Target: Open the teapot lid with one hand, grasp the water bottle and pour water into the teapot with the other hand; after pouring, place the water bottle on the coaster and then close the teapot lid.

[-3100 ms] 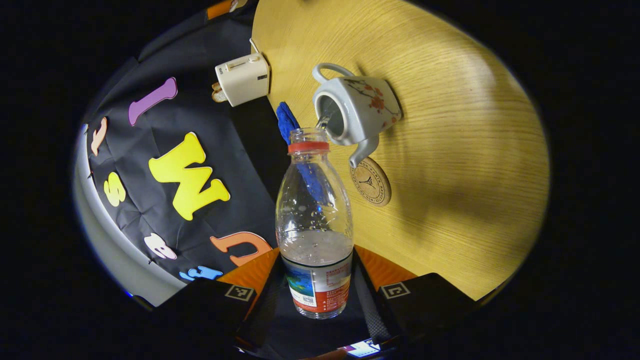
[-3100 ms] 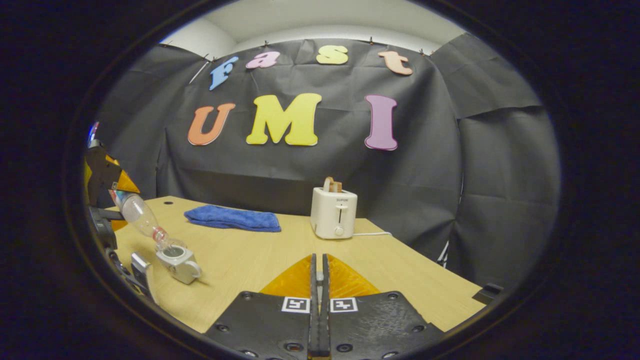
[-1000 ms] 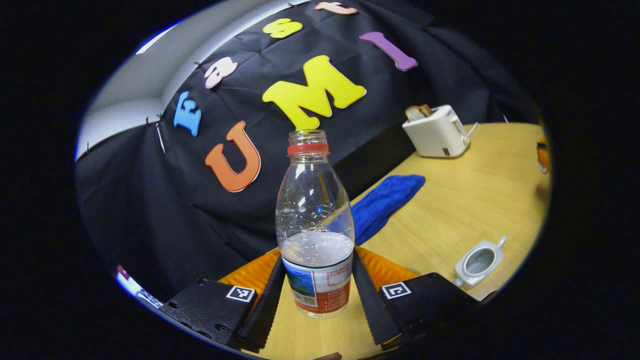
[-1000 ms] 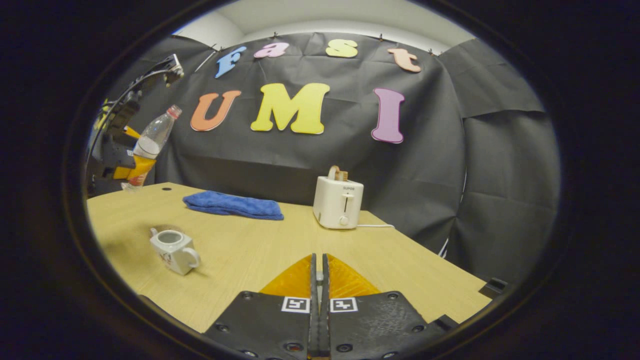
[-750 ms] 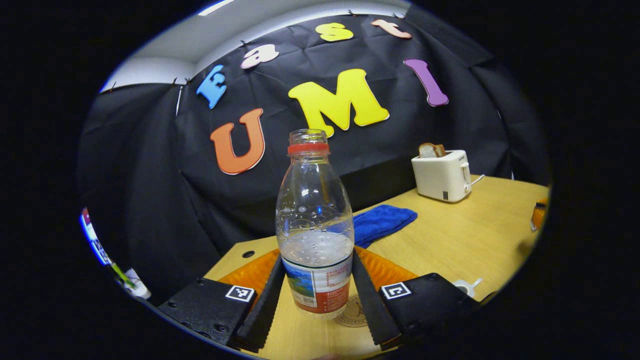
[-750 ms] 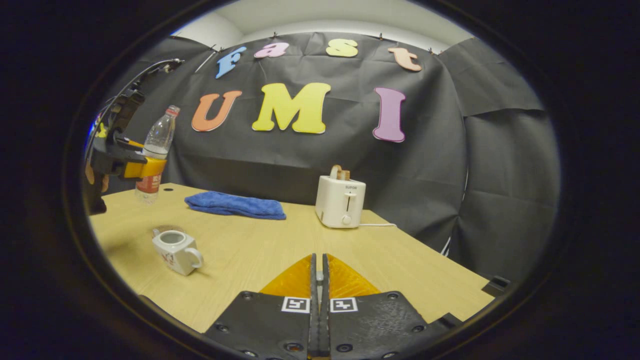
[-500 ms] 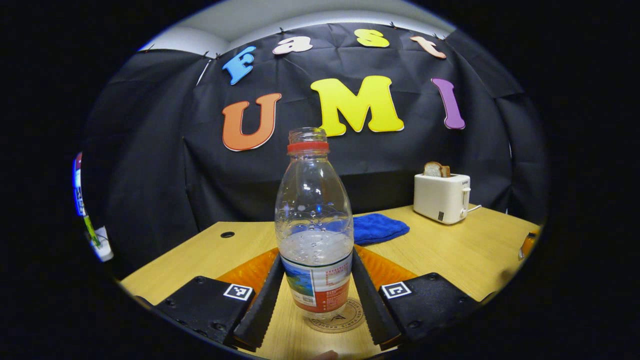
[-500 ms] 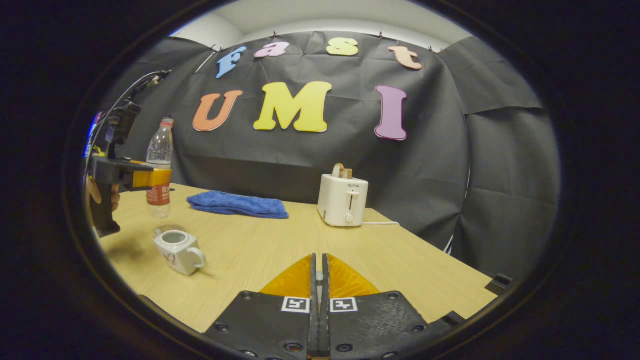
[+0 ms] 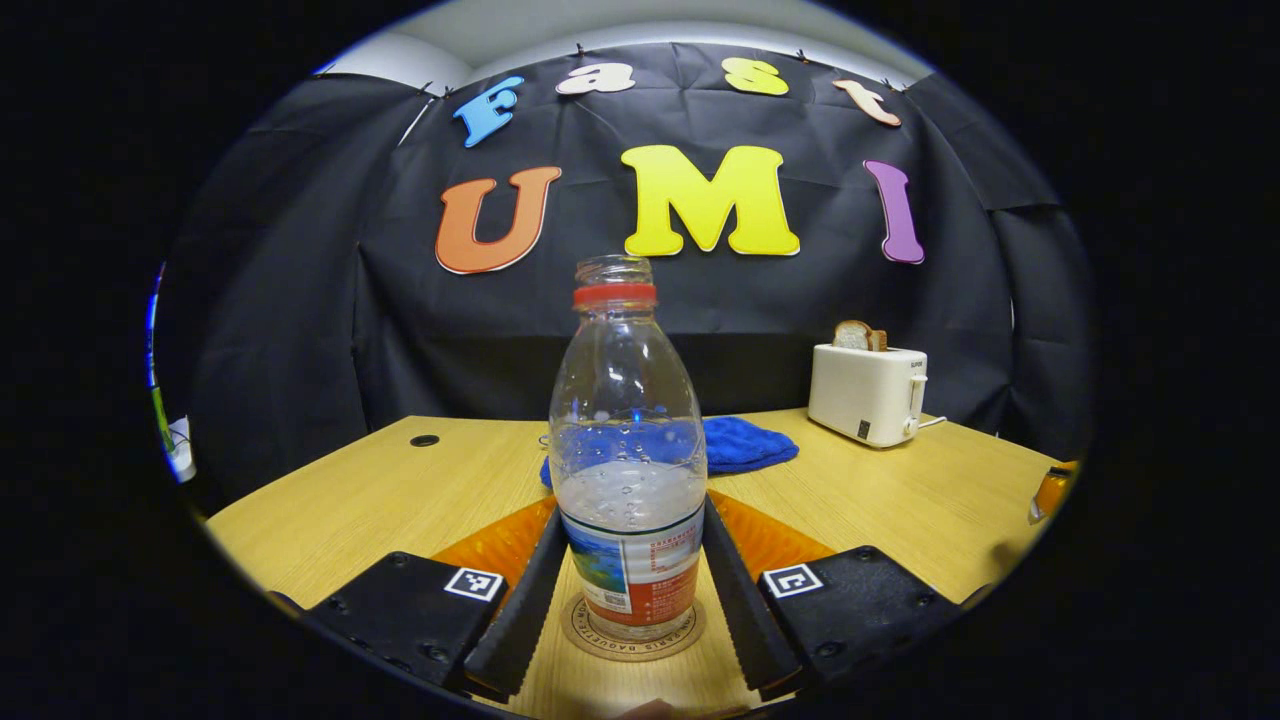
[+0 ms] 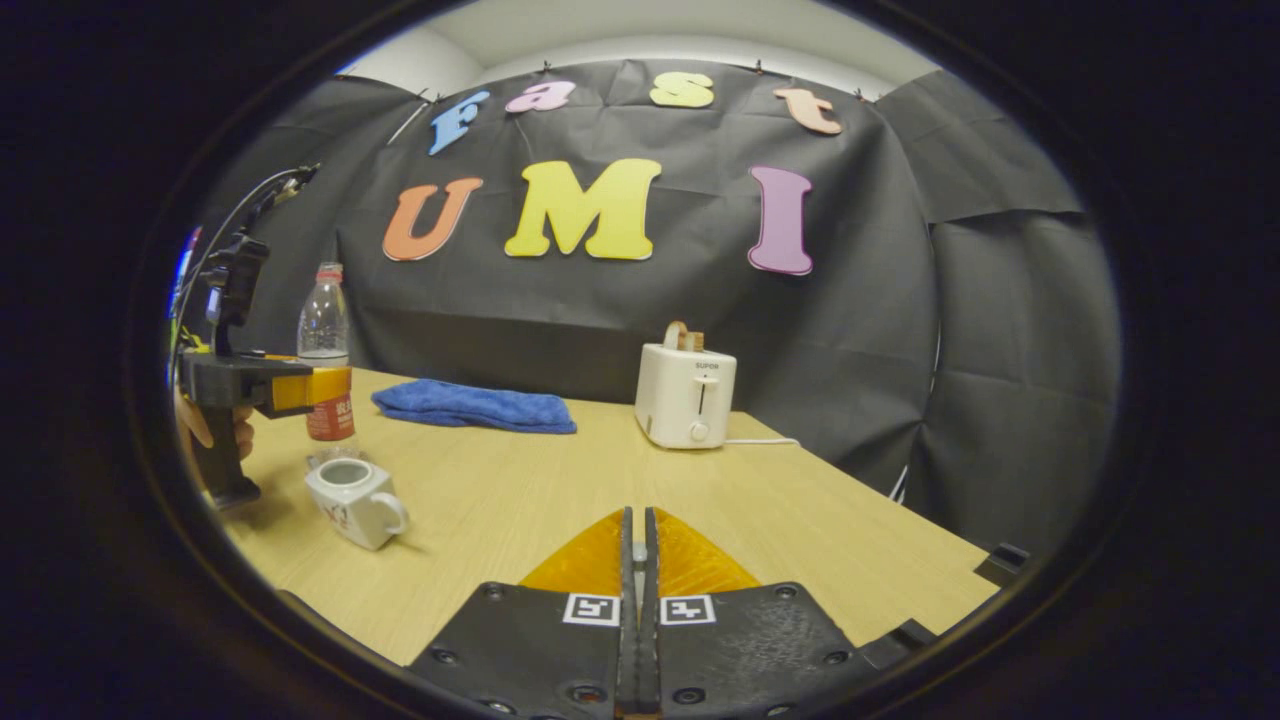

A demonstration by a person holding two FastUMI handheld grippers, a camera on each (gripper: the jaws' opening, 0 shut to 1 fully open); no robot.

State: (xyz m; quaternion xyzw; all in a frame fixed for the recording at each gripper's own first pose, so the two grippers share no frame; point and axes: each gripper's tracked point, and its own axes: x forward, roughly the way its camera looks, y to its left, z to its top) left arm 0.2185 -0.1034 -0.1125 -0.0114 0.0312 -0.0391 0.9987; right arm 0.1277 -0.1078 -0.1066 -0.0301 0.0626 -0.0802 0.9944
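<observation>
My left gripper is shut on a clear, uncapped water bottle with a red neck ring and some water in it. The bottle stands upright over a round cork coaster, its base at or just above it. In the right gripper view the same bottle and left gripper are at the far left, behind the white teapot, which stands open without a lid. My right gripper is shut, with a pale sliver of the lid between its fingers; most of the lid is hidden.
A white toaster with a slice of bread stands at the back of the wooden table, its cord trailing right. A folded blue cloth lies at the back left. A hand holds the left gripper's handle.
The left gripper stopped pouring, tipped the bottle upright, swung away from the teapot and lowered it onto the coaster. The right gripper stayed shut and barely moved.
</observation>
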